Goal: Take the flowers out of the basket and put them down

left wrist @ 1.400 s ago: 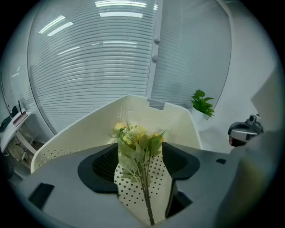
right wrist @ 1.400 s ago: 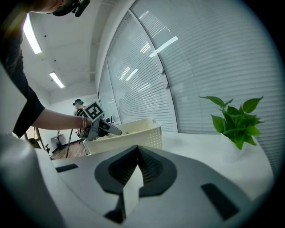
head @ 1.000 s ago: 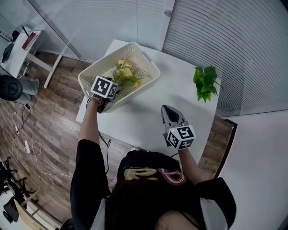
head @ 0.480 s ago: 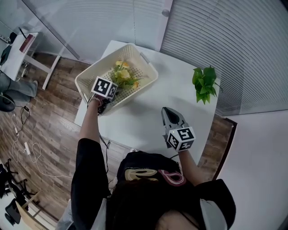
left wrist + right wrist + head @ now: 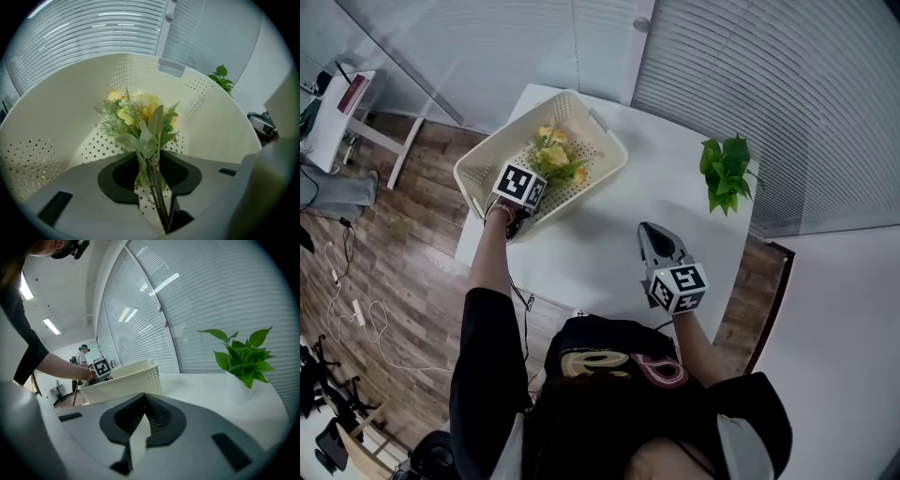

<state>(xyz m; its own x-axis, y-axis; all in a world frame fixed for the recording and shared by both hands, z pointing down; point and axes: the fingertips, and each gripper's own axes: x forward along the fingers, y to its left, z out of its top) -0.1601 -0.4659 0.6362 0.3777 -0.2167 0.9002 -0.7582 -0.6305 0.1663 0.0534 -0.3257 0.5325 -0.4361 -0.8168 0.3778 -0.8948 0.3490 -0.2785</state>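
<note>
Yellow flowers [image 5: 138,115] in closing, down-tilted left tool [image 5: 156,201]

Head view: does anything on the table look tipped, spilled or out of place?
Nothing spilled or tipped. The basket sits at a corner of the table, rim seemingly past the edge; flowers inside, potted plant upright.

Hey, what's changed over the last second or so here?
The left gripper sank into the basket, and its fingers have just been closing on the stems of the flowers between them. The right gripper, basket and potted plant stayed put.
</note>
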